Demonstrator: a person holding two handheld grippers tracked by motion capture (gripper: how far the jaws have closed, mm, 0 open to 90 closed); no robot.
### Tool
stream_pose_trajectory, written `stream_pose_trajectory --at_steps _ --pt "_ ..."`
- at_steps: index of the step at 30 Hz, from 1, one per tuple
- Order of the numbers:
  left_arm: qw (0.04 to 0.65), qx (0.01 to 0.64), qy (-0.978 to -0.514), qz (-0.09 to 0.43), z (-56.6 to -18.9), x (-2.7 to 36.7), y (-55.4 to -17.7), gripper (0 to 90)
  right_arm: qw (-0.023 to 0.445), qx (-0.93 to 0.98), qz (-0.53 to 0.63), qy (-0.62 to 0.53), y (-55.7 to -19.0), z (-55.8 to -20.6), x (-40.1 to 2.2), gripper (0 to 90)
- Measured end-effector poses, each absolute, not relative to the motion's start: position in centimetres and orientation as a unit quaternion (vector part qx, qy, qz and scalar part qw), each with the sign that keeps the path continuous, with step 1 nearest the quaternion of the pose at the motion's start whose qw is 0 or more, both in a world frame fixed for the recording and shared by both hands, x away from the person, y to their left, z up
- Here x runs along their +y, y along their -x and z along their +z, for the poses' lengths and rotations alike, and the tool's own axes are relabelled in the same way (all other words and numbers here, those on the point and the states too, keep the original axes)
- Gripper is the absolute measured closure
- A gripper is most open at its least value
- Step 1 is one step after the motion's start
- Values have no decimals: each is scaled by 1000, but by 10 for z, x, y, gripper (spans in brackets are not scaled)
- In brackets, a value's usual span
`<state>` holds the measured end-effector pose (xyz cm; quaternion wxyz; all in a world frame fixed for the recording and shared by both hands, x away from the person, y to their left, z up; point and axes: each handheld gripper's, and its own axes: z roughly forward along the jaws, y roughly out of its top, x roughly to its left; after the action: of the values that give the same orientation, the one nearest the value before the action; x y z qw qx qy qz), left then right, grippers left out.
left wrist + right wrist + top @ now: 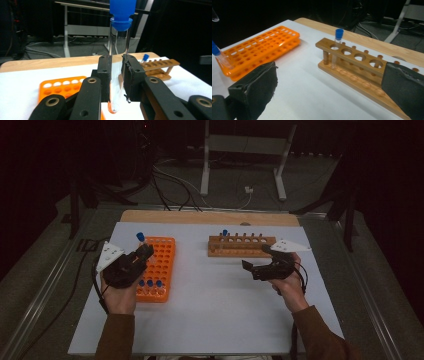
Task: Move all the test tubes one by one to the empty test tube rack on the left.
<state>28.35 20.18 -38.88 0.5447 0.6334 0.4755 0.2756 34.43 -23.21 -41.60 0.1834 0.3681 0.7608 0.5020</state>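
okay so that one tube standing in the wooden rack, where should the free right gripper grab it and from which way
Probably best by the glass just under its blue cap. The tube stands upright in the end hole of the wooden rack, so only the part above the top bar is free. Bring the open right gripper in level, pads either side, then lift straight up.

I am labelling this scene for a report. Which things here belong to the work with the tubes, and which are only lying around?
Belong to the work:
- blue-capped tube, clamped in the left gripper
- orange rack
- wooden rack, one tube standing in it
- right gripper, open, holding nothing

Only lying around:
- cables on the floor
- metal stand
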Motion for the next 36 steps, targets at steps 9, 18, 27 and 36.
stream_pose_trajectory --at_steps 9,18,27,36 --pt "530 490 -631 283 -400 224 -279 779 185 755 505 -374 -342 -419 -242 6" --pt "516 496 -639 281 -416 234 -274 779 187 750 510 -377 -339 -421 -249 6" --pt "504 504 -648 271 -433 239 -269 779 188 744 513 -385 -337 -425 -260 5" --pt "493 505 -660 257 -450 243 -263 779 191 737 520 -388 -336 -424 -267 5"
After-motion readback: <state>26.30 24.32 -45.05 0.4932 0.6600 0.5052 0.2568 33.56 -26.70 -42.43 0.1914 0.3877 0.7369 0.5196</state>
